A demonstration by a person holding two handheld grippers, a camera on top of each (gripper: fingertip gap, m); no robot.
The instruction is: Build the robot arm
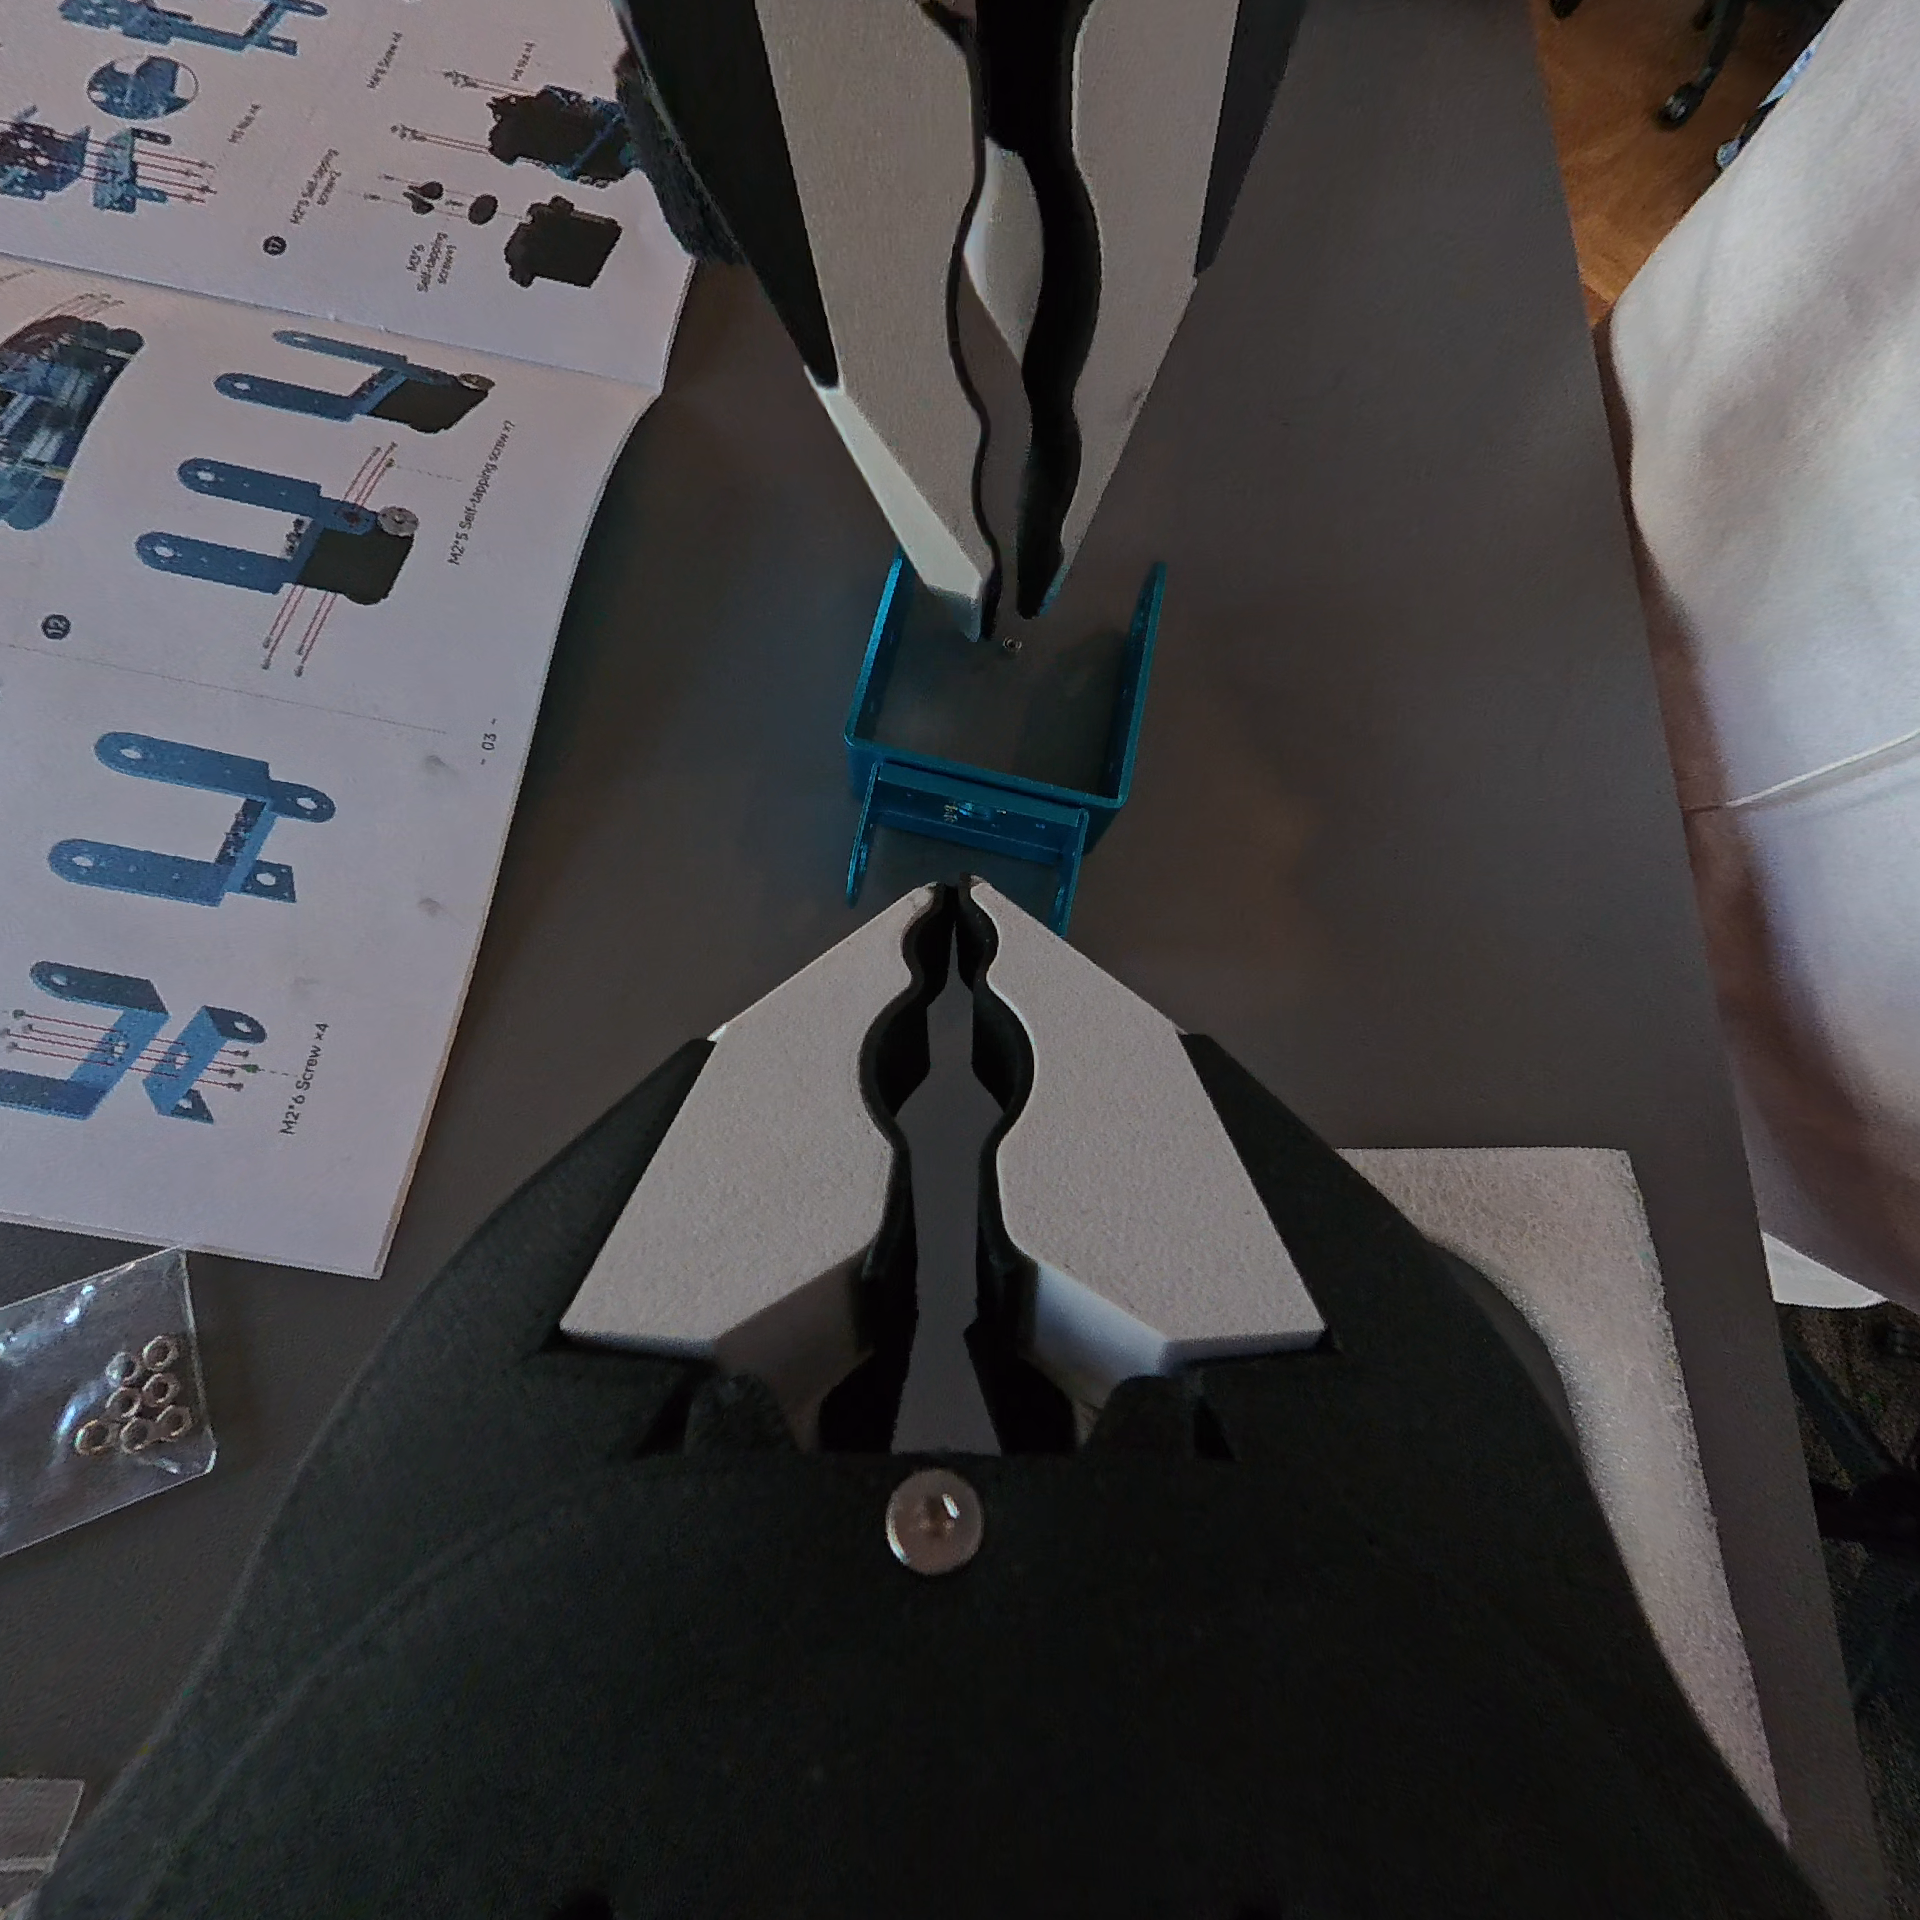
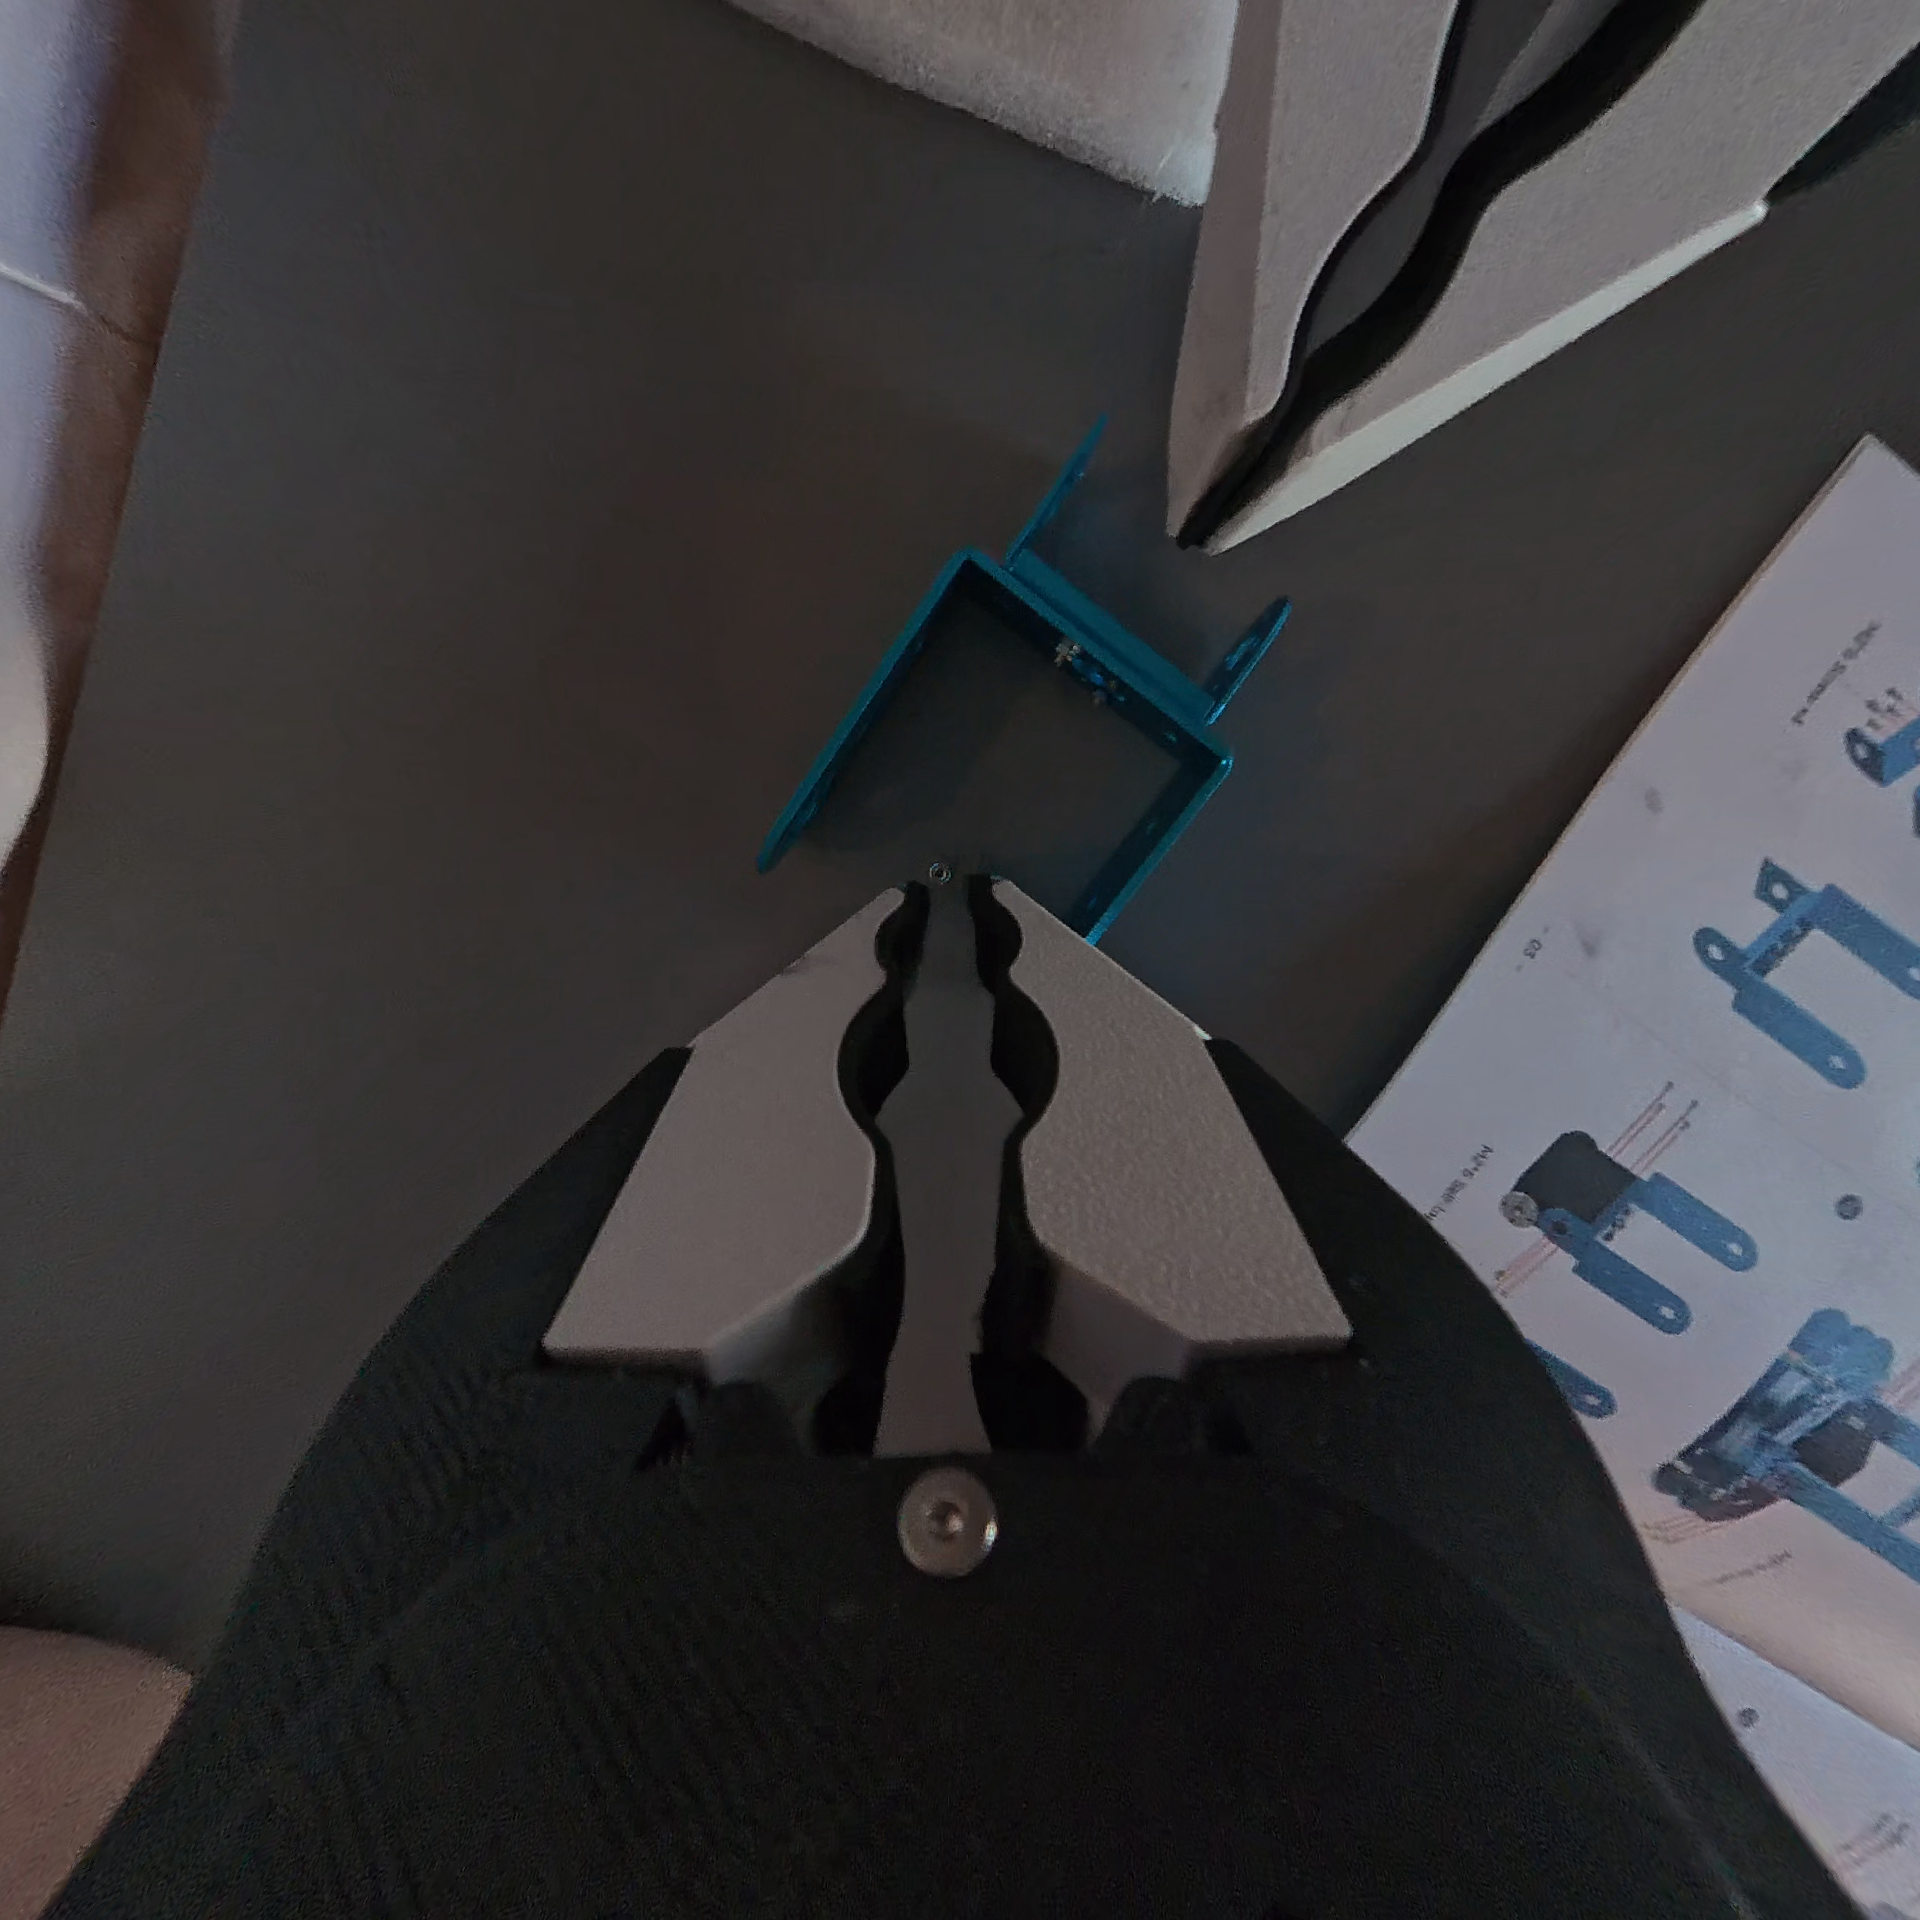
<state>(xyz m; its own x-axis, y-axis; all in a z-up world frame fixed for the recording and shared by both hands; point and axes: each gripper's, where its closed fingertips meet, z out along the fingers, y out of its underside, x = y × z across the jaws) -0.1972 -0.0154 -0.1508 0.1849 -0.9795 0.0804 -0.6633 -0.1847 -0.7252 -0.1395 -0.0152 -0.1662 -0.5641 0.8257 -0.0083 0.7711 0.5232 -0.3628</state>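
A blue U-shaped metal bracket with a smaller blue bracket fixed to its back stands on the dark grey table. It also shows in the right wrist view. My left gripper is shut and empty, its tips just short of the smaller bracket. My right gripper comes from the opposite side, at the U's open end, its jaws a narrow gap apart. A tiny screw sits just beyond its tips on the table, between the U's arms. The left wrist view shows the right gripper and the screw.
An open instruction booklet lies left of the bracket, also seen in the right wrist view. A clear bag of small nuts lies near it. A white foam sheet lies by my left gripper. The table edge runs along the right. One gripper's finger ends stand about 7 cm off the other's.
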